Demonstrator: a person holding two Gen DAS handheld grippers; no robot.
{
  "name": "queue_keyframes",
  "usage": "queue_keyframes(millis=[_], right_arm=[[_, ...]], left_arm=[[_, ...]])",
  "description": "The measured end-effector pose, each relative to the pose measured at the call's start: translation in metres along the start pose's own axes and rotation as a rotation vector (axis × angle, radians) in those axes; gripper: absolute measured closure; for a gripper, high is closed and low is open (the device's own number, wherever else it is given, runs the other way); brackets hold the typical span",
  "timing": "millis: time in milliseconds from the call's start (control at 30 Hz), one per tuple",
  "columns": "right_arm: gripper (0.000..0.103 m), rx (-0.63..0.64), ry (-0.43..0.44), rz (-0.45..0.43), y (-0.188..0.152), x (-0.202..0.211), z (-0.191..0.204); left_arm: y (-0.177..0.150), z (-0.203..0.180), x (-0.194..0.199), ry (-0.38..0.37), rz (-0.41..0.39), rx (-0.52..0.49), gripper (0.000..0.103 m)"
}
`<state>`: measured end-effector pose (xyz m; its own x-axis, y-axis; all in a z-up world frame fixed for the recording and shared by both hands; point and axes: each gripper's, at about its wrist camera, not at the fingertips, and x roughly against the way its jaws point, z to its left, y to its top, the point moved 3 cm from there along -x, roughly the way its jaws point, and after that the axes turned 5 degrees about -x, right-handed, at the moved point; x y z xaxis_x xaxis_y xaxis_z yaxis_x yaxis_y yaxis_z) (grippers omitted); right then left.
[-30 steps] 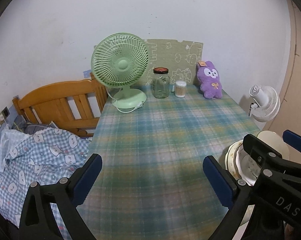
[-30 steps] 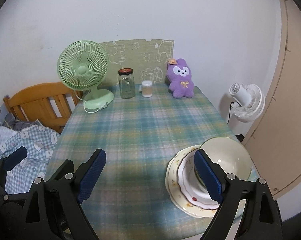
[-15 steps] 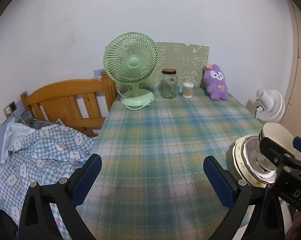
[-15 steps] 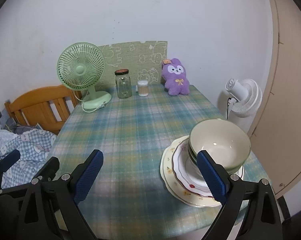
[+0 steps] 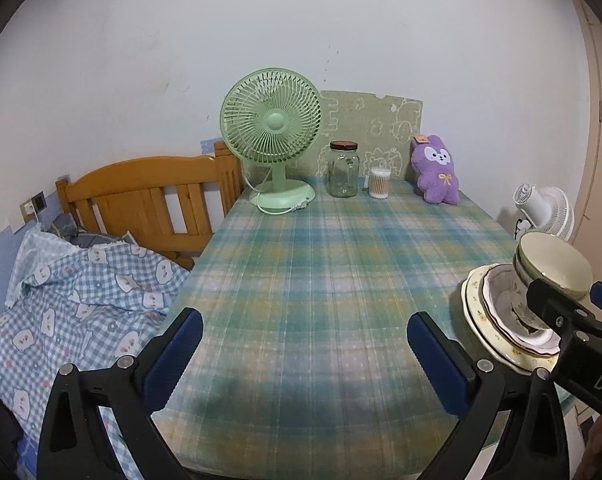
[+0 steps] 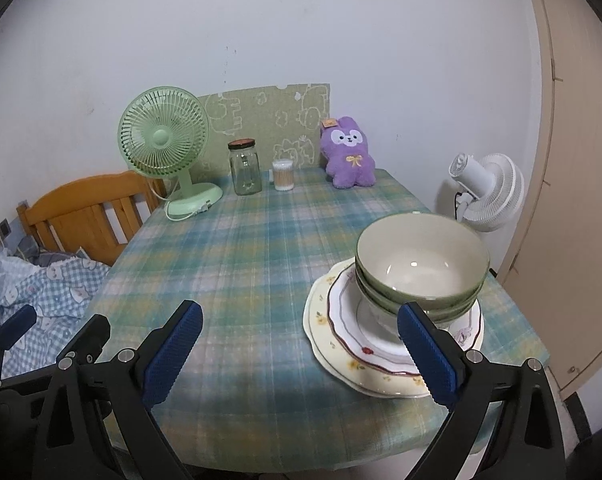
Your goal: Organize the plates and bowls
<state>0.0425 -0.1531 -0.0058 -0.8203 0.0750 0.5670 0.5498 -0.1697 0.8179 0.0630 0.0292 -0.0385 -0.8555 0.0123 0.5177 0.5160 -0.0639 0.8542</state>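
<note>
Green-rimmed bowls (image 6: 419,268) sit nested on a red-trimmed plate (image 6: 353,332), which rests on a larger cream floral plate (image 6: 329,344) at the table's right front. In the left wrist view the same stack (image 5: 497,300) shows at the right edge. My right gripper (image 6: 297,354) hovers near the front edge, its jaws still opening, nothing between them; its right finger stands just in front of the stack. My left gripper (image 5: 301,354) is open and empty over the tablecloth, left of the stack.
A plaid-clothed table (image 5: 321,260) carries a green desk fan (image 5: 275,136), a glass jar (image 5: 343,168), a cotton swab tub (image 5: 380,182) and a purple plush (image 5: 437,170) along the back. A wooden bed frame (image 5: 149,196) with checked bedding (image 5: 61,292) lies left; a white fan (image 6: 485,188) stands right.
Both grippers have drawn back and sunk lower, so more of the table shows. The bowl and plate stack has come fully into the right wrist view. The right jaws stand slightly wider.
</note>
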Motion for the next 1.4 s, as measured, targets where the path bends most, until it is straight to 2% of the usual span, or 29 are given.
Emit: queue_keyframes(millis=[233, 1400], right_arm=[[0.004, 0.002, -0.013, 0.001, -0.006, -0.002, -0.006], [0.004, 0.015, -0.041, -0.007, 0.000, 0.016, -0.012]], left_arm=[[-0.007, 0.003, 0.000, -0.001, -0.002, 0.028, 0.000], [0.002, -0.007, 0.016, -0.032, -0.014, 0.008, 0.000]])
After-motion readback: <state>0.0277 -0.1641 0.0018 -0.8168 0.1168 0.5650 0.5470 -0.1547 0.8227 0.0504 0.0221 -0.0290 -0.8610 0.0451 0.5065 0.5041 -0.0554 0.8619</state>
